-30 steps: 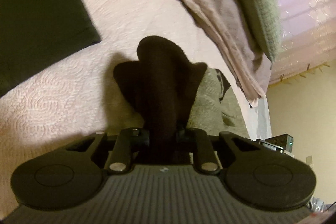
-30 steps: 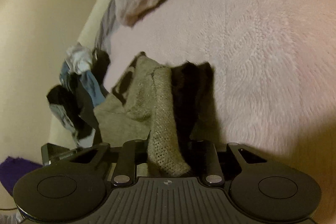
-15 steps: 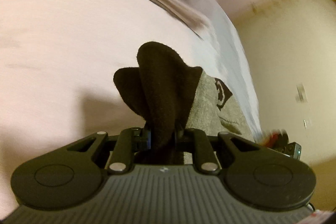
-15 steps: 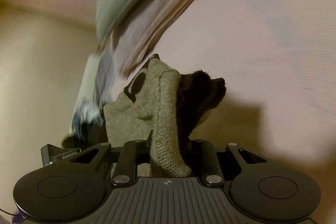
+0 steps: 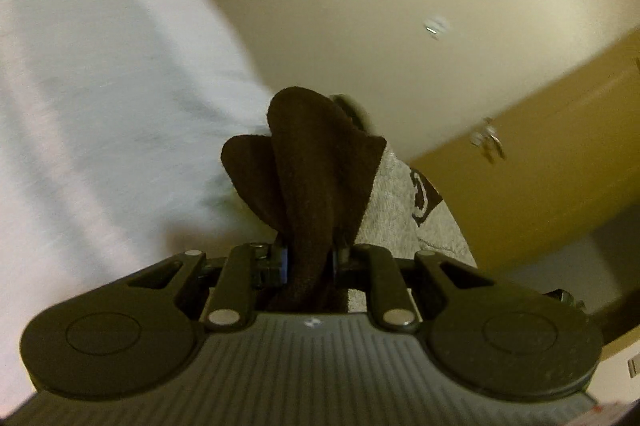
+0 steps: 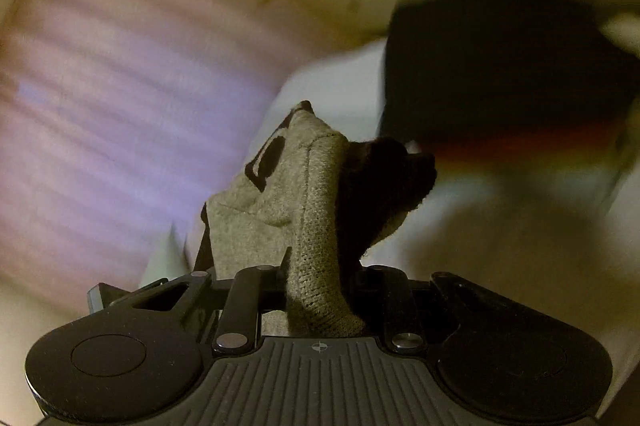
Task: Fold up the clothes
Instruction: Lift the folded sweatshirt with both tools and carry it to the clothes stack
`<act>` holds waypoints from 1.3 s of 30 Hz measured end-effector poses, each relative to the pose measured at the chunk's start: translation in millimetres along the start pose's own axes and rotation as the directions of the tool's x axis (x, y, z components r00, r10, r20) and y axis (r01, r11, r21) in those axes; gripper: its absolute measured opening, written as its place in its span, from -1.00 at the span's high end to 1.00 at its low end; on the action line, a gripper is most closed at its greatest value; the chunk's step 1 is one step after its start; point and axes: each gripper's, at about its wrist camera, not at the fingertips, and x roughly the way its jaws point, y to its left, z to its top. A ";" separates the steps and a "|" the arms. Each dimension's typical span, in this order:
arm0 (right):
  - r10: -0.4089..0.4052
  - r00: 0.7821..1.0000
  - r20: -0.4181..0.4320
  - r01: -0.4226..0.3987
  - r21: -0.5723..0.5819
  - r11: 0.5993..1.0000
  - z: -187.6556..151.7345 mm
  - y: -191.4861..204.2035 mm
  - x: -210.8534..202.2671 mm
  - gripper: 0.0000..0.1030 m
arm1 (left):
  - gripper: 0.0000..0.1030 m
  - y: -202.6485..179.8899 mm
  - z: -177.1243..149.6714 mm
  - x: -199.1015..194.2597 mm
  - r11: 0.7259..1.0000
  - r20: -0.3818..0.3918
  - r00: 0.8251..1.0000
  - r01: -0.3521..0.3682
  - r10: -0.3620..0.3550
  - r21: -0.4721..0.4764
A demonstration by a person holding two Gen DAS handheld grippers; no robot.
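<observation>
A grey knitted garment (image 5: 404, 210) with a dark brown fleecy inside (image 5: 312, 166) and a black printed mark hangs between both grippers. My left gripper (image 5: 309, 260) is shut on a bunched dark brown fold of it. In the right wrist view my right gripper (image 6: 320, 278) is shut on a ribbed grey edge of the garment (image 6: 316, 226), with the dark lining (image 6: 384, 186) bulging to the right. The fingertips of both grippers are buried in cloth. Both views are heavily blurred by motion.
In the left wrist view a pale bedsheet (image 5: 92, 98) fills the left, with cream floor or wall (image 5: 400, 26) and small blurred items to the right. The right wrist view shows a pink striped bed surface (image 6: 120, 86) at left and a dark blurred shape (image 6: 500, 66) at upper right.
Both grippers have swung fast and rolled, carrying the garment up and off the bed. The quilt, towel and cushion have left view; bed edge and wall now show.
</observation>
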 end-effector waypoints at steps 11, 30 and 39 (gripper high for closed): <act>-0.026 0.984 0.175 -0.003 0.162 0.987 158.7 -66.8 -36.1 0.63 | 0.73 -87.9 131.7 168.1 0.990 -0.109 0.993 0.047 -0.032 0.136; -0.491 0.818 0.299 0.504 0.040 0.863 162.0 -92.3 -5.0 0.12 | 0.39 -49.4 128.4 217.0 0.946 0.016 0.977 -0.210 0.213 0.246; -0.494 0.760 0.422 0.631 -0.297 0.717 176.5 -47.0 43.1 0.13 | 0.39 -131.7 103.4 250.4 0.844 0.048 0.981 -0.185 0.187 0.504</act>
